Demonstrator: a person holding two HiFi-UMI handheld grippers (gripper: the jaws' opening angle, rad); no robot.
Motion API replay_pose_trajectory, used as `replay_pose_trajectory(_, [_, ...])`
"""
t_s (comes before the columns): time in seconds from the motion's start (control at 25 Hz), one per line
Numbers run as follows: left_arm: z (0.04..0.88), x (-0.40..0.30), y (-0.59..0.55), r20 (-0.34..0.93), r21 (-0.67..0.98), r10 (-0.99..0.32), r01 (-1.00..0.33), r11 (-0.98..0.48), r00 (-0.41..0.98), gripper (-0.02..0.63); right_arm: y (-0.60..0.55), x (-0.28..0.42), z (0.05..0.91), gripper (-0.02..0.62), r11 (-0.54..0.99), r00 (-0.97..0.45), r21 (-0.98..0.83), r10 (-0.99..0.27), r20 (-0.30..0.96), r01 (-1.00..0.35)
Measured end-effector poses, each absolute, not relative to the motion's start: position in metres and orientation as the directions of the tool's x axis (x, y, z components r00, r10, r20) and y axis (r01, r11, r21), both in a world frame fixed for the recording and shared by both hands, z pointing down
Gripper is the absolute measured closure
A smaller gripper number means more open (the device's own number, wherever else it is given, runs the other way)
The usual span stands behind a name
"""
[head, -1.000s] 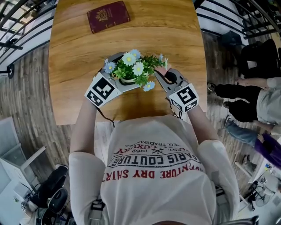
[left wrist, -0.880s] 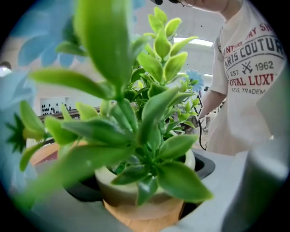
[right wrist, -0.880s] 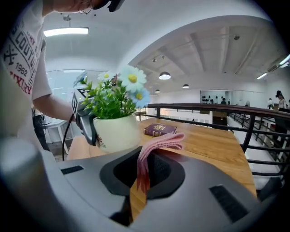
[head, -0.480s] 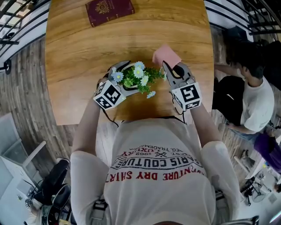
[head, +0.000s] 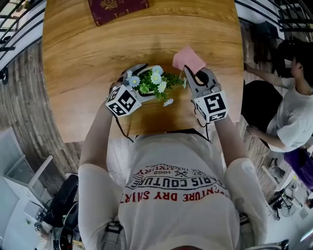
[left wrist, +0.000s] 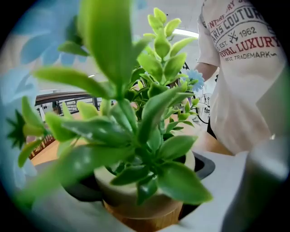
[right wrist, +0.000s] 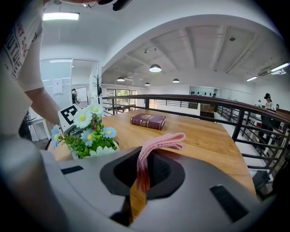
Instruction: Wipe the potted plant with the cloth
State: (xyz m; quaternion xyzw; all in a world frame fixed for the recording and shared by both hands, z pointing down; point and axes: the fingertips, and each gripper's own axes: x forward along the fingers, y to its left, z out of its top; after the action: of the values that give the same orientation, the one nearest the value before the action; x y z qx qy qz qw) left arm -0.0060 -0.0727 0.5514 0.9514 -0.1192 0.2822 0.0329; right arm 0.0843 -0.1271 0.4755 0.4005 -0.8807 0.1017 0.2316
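Note:
The potted plant [head: 155, 82], with green leaves and white and blue daisies, stands in a cream pot [left wrist: 149, 192] with a wooden base, mid-table. My left gripper [head: 138, 84] is shut on that pot, one jaw on each side. My right gripper [head: 191, 74] is just right of the foliage, shut on a folded pink cloth [head: 188, 59] that sticks out past its tips. In the right gripper view the cloth [right wrist: 157, 146] is pinched between the jaws, with the plant [right wrist: 89, 134] to the left and apart from it.
A dark red book [head: 117, 7] lies at the far edge of the wooden table [head: 88, 58]. A person [head: 293, 102] sits off the table's right side. Black railings [head: 14, 19] run beyond the far corners.
My right gripper has drawn the pink cloth out of the foliage to the right and far side. The left gripper has kept its hold on the pot.

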Motion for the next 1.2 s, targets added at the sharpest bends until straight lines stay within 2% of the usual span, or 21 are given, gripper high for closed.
replay_pose_trajectory(0.16, [0.556, -0.005, -0.076, 0.540, -0.012, -0.193, -0.222, -0.975, 0.819, 0.072, -0.126, 0.086, 0.478, 0.558, 0.652, -0.562, 0.006, -0.660, 0.499, -0.759])
replay_pose_trajectory(0.28, [0.555, -0.007, -0.078, 0.531, -0.017, -0.224, -0.254, -0.967, 0.817, 0.071, -0.126, 0.088, 0.475, 0.558, 0.648, -0.558, 0.010, -0.664, 0.498, -0.762])
replay_pose_trajectory(0.64, [0.516, -0.036, -0.081, 0.438, 0.039, -0.421, -0.484, -0.874, 0.794, 0.071, -0.126, 0.082, 0.450, 0.558, 0.639, -0.555, 0.040, -0.696, 0.456, -0.768])
replay_pose_trajectory(1.04, [0.421, -0.080, -0.078, 0.312, -0.044, -0.693, -0.718, -0.694, 0.650, 0.087, -0.115, 0.084, 0.408, 0.558, 0.621, -0.554, 0.075, -0.742, 0.376, -0.780])
replay_pose_trajectory(1.08, [0.409, -0.085, -0.079, 0.288, -0.051, -0.729, -0.750, -0.659, 0.621, 0.141, -0.114, 0.085, 0.404, 0.558, 0.618, -0.556, 0.073, -0.747, 0.365, -0.783])
replay_pose_trajectory(1.12, [0.396, -0.090, -0.081, 0.257, -0.058, -0.770, -0.785, -0.616, 0.585, 0.315, -0.113, 0.085, 0.400, 0.558, 0.616, -0.558, 0.069, -0.750, 0.354, -0.785])
replay_pose_trajectory(1.16, [0.383, -0.095, -0.083, 0.225, -0.066, -0.803, -0.814, -0.577, 0.551, 0.442, -0.112, 0.085, 0.396, 0.558, 0.614, -0.560, 0.066, -0.754, 0.343, -0.786])
replay_pose_trajectory(1.2, [0.372, -0.097, -0.084, 0.200, -0.076, -0.825, -0.831, -0.551, 0.529, 0.474, -0.111, 0.085, 0.392, 0.558, 0.613, -0.562, 0.064, -0.757, 0.333, -0.788])
